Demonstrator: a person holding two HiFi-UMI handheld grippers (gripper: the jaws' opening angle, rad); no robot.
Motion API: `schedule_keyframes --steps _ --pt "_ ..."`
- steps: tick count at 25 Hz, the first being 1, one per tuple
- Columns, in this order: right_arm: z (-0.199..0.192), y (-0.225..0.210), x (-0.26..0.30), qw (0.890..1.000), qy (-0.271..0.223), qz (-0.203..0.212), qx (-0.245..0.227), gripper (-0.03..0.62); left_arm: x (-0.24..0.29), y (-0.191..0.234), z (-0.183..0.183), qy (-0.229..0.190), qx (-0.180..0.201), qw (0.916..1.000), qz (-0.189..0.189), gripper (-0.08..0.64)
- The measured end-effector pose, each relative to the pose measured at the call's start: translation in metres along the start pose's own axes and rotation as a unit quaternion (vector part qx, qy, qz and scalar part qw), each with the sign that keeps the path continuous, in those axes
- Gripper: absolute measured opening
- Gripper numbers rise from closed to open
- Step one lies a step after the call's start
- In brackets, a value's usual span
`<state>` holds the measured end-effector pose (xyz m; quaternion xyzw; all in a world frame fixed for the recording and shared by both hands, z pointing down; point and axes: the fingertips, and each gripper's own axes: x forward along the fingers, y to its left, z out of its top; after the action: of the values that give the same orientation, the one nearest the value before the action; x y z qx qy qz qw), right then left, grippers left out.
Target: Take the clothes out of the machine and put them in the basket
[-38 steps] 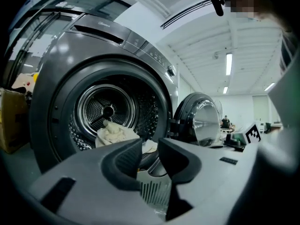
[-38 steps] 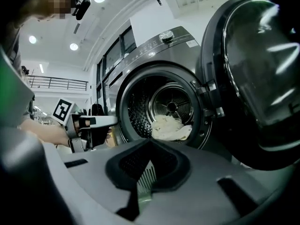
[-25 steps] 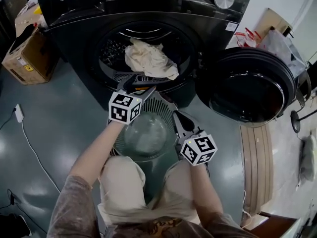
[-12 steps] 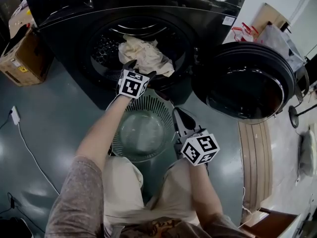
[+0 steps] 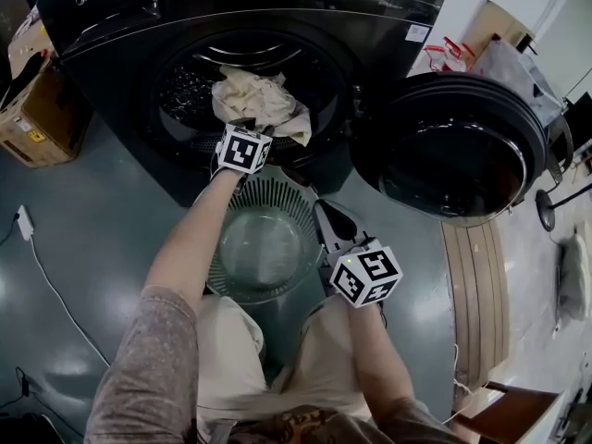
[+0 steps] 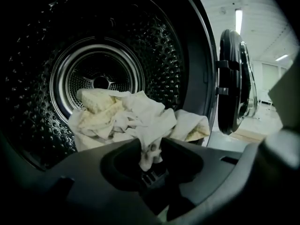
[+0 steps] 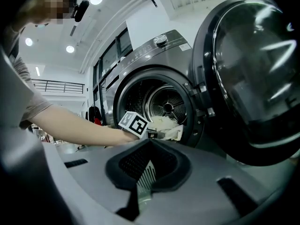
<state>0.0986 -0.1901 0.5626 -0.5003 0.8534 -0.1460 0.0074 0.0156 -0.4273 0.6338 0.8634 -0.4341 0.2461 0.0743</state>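
Observation:
A crumpled cream cloth [image 5: 254, 100] lies at the mouth of the black washing machine's drum [image 6: 101, 78]. My left gripper [image 5: 243, 126] reaches into the opening; its jaws have just been closing and now pinch a fold of the cloth [image 6: 151, 149]. A round slatted basket [image 5: 277, 192] stands on the floor below the opening, nothing in it. My right gripper [image 5: 322, 213] sits at the basket's right rim with its jaws together on the slatted wall [image 7: 145, 172]. The right gripper view also shows the cloth [image 7: 166, 124] and the left gripper's marker cube [image 7: 133, 123].
The machine's round door [image 5: 453, 151] hangs open to the right, close to my right arm. A cardboard box [image 5: 32, 109] stands left of the machine. A white plug and cable [image 5: 23, 222] lie on the grey floor at left. My knees are just behind the basket.
My left gripper has moved forward from above the basket into the drum opening and closed on the cloth. The right gripper has stayed at the basket's rim.

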Motion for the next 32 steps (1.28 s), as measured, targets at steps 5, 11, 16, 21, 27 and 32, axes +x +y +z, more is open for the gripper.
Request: schedule_keyframes --steps 5,11,16,21,27,32 --pt "0.0 -0.003 -0.002 1.0 -0.001 -0.005 0.001 -0.005 -0.018 -0.013 0.005 -0.015 -0.012 0.9993 -0.032 0.057" --pt "-0.004 -0.002 0.001 1.0 0.0 -0.001 -0.001 -0.005 -0.067 -0.028 0.008 -0.046 -0.048 0.995 -0.075 0.044" --pt "-0.01 -0.008 0.007 1.0 0.006 -0.001 -0.004 -0.005 -0.123 -0.04 0.0 -0.048 -0.045 0.9924 -0.104 0.042" --pt "-0.016 -0.012 0.016 1.0 0.011 0.001 0.003 -0.005 -0.173 -0.058 -0.016 -0.036 -0.046 0.9895 -0.132 0.043" --pt "-0.02 -0.005 0.025 1.0 0.017 0.014 0.0 -0.005 -0.229 -0.089 -0.028 -0.023 -0.043 0.9841 -0.17 0.041" --pt "-0.02 -0.006 0.026 1.0 0.017 0.018 0.0 -0.005 -0.251 -0.098 -0.035 -0.016 -0.038 0.9846 -0.17 0.041"
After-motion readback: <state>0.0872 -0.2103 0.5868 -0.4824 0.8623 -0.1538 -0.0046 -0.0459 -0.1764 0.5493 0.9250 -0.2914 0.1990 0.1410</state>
